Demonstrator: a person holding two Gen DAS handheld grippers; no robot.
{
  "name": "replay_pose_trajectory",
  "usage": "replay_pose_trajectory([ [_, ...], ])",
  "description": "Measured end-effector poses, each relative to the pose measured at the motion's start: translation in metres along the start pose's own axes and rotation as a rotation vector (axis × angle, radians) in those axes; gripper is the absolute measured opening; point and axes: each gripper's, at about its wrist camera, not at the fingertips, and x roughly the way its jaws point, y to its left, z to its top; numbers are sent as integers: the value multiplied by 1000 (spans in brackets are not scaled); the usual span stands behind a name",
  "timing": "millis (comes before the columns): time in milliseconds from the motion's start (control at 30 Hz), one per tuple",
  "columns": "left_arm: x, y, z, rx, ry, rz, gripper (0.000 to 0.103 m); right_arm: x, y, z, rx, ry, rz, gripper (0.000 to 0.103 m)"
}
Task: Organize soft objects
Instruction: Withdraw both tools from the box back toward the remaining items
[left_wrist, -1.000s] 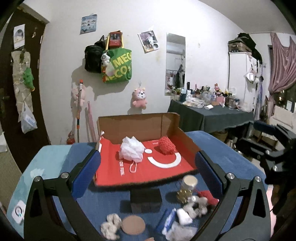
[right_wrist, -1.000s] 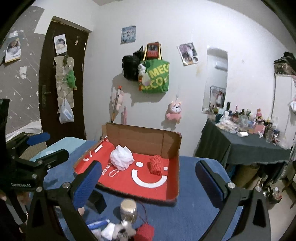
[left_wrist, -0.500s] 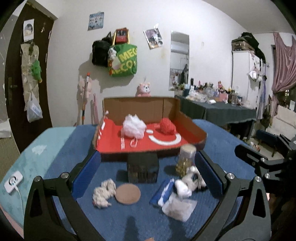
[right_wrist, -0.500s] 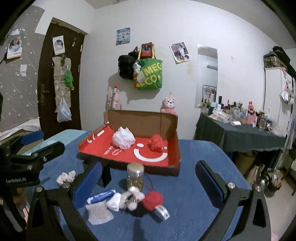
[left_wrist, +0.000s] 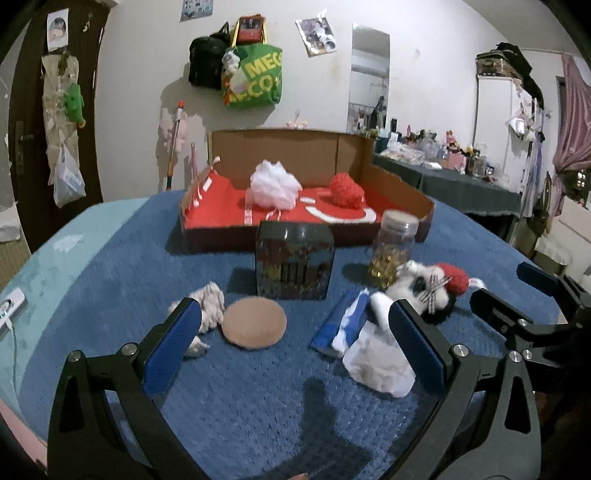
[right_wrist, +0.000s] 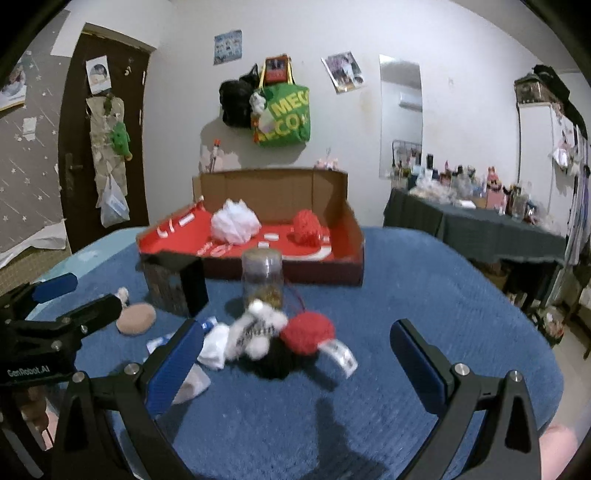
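The cardboard box (left_wrist: 395, 192) with red floor holds a white mesh puff (left_wrist: 274, 185) and a red yarn ball (left_wrist: 345, 192), apart from each other. A clear jar (left_wrist: 393, 248) holds yellow pieces. In front of the box, on the blue bed cover (left_wrist: 258, 398), lie a black-and-white plush toy (right_wrist: 258, 334) with red pompom, a beige round pad (left_wrist: 255, 323) and a cream rag (left_wrist: 212, 304). The left gripper (left_wrist: 293, 341) and right gripper (right_wrist: 295, 350) are both spread wide and carry nothing. The near cover is free.
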Motion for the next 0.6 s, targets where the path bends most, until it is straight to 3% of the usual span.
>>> replay_pose_trajectory([
  [300,15,5,-15,-17,60,4,103,23,-3,-18,21,79,-1,103],
  [600,19,18,-13,-36,77,8,103,30,-9,-22,38,101,2,103],
])
